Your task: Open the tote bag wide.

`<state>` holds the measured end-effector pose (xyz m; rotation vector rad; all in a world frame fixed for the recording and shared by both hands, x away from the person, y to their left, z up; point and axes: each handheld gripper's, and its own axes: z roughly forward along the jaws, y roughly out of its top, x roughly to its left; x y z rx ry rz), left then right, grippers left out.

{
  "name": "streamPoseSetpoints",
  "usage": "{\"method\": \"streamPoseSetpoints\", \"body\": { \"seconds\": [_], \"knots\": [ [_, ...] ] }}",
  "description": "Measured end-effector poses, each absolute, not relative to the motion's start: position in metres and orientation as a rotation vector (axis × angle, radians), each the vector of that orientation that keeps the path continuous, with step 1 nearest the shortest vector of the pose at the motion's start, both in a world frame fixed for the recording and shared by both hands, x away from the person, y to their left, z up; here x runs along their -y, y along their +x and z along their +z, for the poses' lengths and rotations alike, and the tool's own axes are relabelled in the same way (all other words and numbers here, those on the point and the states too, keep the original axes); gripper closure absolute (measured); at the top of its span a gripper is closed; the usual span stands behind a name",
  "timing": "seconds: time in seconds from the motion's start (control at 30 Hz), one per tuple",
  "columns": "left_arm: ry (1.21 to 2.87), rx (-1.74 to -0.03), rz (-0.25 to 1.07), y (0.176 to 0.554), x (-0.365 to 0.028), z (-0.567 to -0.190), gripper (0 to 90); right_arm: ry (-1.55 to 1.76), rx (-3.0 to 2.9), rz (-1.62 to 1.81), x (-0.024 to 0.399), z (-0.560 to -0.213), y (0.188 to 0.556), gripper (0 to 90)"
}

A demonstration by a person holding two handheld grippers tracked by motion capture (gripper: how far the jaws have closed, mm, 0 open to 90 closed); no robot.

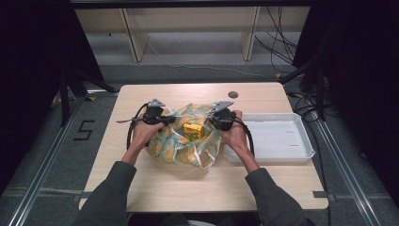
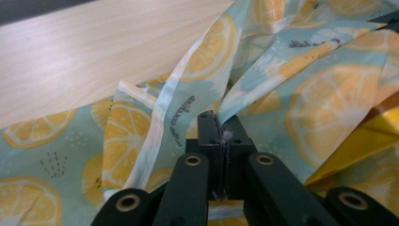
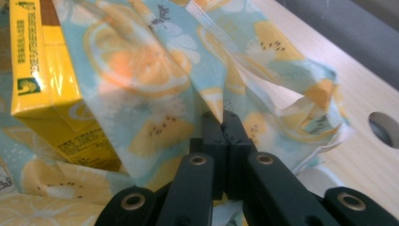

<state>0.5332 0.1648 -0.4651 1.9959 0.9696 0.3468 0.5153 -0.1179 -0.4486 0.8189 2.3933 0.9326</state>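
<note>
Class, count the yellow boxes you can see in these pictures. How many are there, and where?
1. The yellow box sits in the middle of the lemon-print cloth on the table; the cloth's folds could hide others.

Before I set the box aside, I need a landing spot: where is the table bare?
Bare wood runs along the near edge of the table, in front of the cloth, and across the far strip behind it. The white tray on the right is empty. The middle is crowded: cloth, yellow box, both grippers.
</note>
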Motion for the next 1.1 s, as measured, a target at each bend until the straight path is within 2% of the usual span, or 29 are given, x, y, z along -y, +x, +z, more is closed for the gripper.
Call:
{"method": "streamPoseSetpoints", "body": {
  "seconds": [0.6,0.73,0.9,0.93,1.03,1.1],
  "knots": [
    [2.090,-0.991,0.301,0.523,-0.170,-0.489,86.8,0.859,-2.487,0.849,0.109,-0.469,0.516,89.7],
    [2.099,-0.982,0.295,0.518,-0.171,-0.491,85.3,0.836,-2.483,0.832,0.110,-0.473,0.518,87.2],
    [2.064,-0.978,0.317,0.512,-0.176,-0.481,76.6,0.928,-2.459,0.896,0.116,-0.467,0.516,76.0],
    [2.038,-0.978,0.331,0.510,-0.178,-0.477,69.5,0.930,-2.435,0.936,0.122,-0.459,0.515,72.1],
    [2.014,-0.958,0.347,0.500,-0.182,-0.460,68.4,0.929,-2.409,0.998,0.128,-0.449,0.513,70.1],
    [1.979,-0.922,0.377,0.490,-0.187,-0.444,64.2,0.917,-2.419,1.093,0.137,-0.432,0.505,68.0]
  ]
}}
